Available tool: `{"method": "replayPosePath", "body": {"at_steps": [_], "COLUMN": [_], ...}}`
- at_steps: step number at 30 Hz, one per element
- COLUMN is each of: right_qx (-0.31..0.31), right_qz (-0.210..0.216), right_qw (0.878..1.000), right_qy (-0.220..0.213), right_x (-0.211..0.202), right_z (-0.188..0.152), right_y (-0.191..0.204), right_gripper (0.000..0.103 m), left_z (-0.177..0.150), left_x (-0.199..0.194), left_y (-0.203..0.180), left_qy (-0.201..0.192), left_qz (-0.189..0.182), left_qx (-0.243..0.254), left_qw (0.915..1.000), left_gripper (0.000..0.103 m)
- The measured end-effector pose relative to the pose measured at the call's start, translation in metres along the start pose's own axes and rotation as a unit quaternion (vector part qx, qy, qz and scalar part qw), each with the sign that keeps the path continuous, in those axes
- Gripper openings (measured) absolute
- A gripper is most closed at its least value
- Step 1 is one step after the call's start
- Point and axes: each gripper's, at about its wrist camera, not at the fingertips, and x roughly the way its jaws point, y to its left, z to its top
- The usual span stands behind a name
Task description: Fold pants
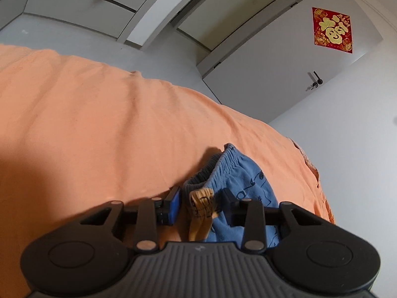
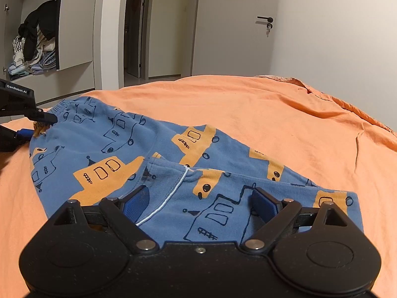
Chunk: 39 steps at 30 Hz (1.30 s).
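Small blue pants [image 2: 129, 149] with orange and dark line drawings lie on the orange bed sheet [image 2: 273, 114], waistband far left, leg ends near the right gripper. My left gripper [image 1: 201, 204] is open, its jaws either side of the waistband edge [image 1: 202, 198]; it also shows in the right wrist view [image 2: 37, 124]. My right gripper [image 2: 198, 203] is open, jaws spread over the leg ends, with a white zigzag seam [image 2: 168, 198] between them.
The bed edge [image 1: 315, 173] runs close to a white wall. A door with a red decoration [image 1: 332, 29] and black handle [image 2: 265, 19] stands beyond. An open wardrobe with piled clothes [image 2: 34, 44] is at far left.
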Motion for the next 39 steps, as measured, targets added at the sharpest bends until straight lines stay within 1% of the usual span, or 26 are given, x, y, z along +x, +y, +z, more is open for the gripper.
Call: {"method": "replayPosePath", "body": {"at_steps": [4, 6, 10, 13, 16, 19, 20, 22, 23, 25, 26, 30, 32, 34, 35, 37, 39], "right_qx": [0.0, 0.0, 0.001, 0.004, 0.004, -0.002, -0.003, -0.011, -0.017, -0.03, -0.033, -0.004, 0.011, 0.023, 0.033, 0.062, 0.09], "right_qz": [-0.002, -0.005, -0.016, -0.019, -0.011, -0.013, -0.009, -0.005, -0.006, -0.009, -0.013, -0.028, -0.042, -0.059, -0.068, -0.088, -0.1], "right_qw": [1.0, 1.0, 1.0, 1.0, 1.0, 0.999, 0.999, 0.999, 0.999, 0.999, 0.998, 0.999, 0.999, 0.997, 0.997, 0.993, 0.991], "right_qy": [0.0, -0.001, 0.001, 0.005, -0.009, -0.042, -0.045, -0.047, -0.047, -0.044, -0.042, -0.032, -0.028, -0.032, -0.035, -0.039, -0.024], "right_x": [0.0, 0.0, 0.002, 0.002, -0.009, -0.034, -0.043, -0.06, -0.07, -0.088, -0.097, -0.126, -0.136, -0.143, -0.145, -0.146, -0.141], "right_z": [0.0, 0.0, 0.0, 0.003, 0.01, 0.018, 0.021, 0.024, 0.024, 0.022, 0.02, 0.006, -0.004, -0.014, -0.02, -0.032, -0.042], "right_y": [0.001, 0.001, 0.003, 0.002, -0.001, -0.01, -0.015, -0.03, -0.038, -0.056, -0.066, -0.108, -0.127, -0.144, -0.153, -0.169, -0.184], "right_gripper": [0.092, 0.093, 0.097, 0.099, 0.097, 0.097, 0.098, 0.098, 0.099, 0.1, 0.1, 0.101, 0.101, 0.101, 0.101, 0.101, 0.101], "left_z": [0.0, 0.001, 0.001, 0.001, -0.002, -0.014, -0.021, -0.041, -0.054, -0.086, -0.102, -0.169, -0.204, -0.238, -0.255, -0.282, -0.302], "left_x": [-0.003, -0.003, -0.006, -0.013, -0.026, -0.046, -0.055, -0.071, -0.08, -0.094, -0.1, -0.106, -0.102, -0.095, -0.091, -0.08, -0.069], "left_y": [-0.004, -0.007, -0.02, -0.032, -0.053, -0.087, -0.101, -0.132, -0.147, -0.177, -0.191, -0.239, -0.256, -0.267, -0.269, -0.271, -0.268], "left_qy": [0.001, 0.001, -0.001, -0.016, -0.035, -0.057, -0.064, -0.079, -0.084, -0.089, -0.084, -0.04, -0.012, 0.016, 0.029, 0.052, 0.072], "left_qz": [0.008, 0.009, 0.024, 0.019, 0.014, -0.001, -0.011, -0.033, -0.044, -0.063, -0.073, -0.108, -0.116, -0.118, -0.119, -0.116, -0.114], "left_qx": [0.009, 0.012, 0.048, 0.077, 0.125, 0.191, 0.217, 0.275, 0.307, 0.375, 0.404, 0.487, 0.528, 0.567, 0.583, 0.603, 0.62], "left_qw": [0.9999, 0.9999, 0.9986, 0.9967, 0.9914, 0.9799, 0.9739, 0.9575, 0.9469, 0.9205, 0.9082, 0.8656, 0.8411, 0.815, 0.8035, 0.7873, 0.7727], "left_gripper": [0.023, 0.019, 0.016, 0.016, 0.016, 0.015, 0.016, 0.016, 0.016, 0.016, 0.016, 0.016, 0.016, 0.016, 0.016, 0.016, 0.018]}}
